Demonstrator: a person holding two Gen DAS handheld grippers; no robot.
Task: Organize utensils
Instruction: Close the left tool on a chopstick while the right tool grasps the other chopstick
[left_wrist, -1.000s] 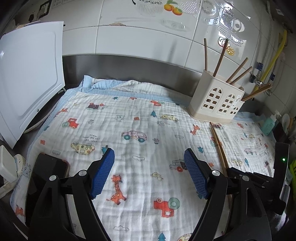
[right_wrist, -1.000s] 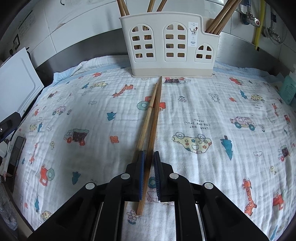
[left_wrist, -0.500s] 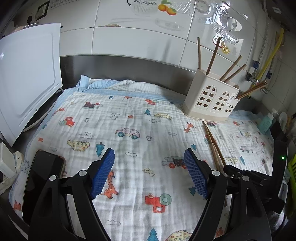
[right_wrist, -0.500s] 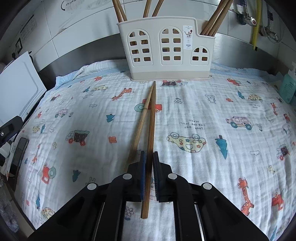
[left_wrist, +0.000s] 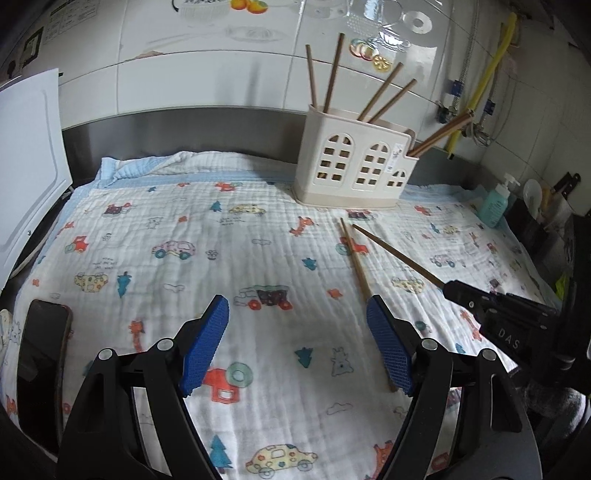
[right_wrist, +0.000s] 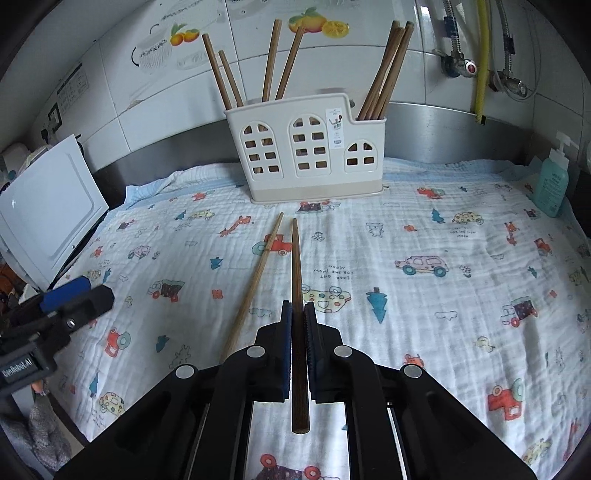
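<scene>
from the left wrist camera, the left gripper (left_wrist: 297, 343) has its two blue pads spread wide, with nothing between them, above a cloth (left_wrist: 229, 258) printed with cartoon cars. on the far side stands a cream utensil holder (left_wrist: 352, 171) with chopsticks upright in it. in front of it a light chopstick (left_wrist: 354, 258) lies on the cloth, running toward the near side. just right of it a dark chopstick (left_wrist: 397, 255) is lifted at an angle, its near end in the right gripper (left_wrist: 448, 287) at the right edge. a black phone (left_wrist: 42, 339) lies at the near left.

from the right wrist camera, the right gripper (right_wrist: 297, 336) is clenched on the dark chopstick (right_wrist: 296, 280), which points at the utensil holder (right_wrist: 306, 147). the light chopstick (right_wrist: 255, 284) lies on the cloth (right_wrist: 424, 295) just left of it, the far tips near each other. a green bottle (right_wrist: 553, 184) stands at the far right.
</scene>
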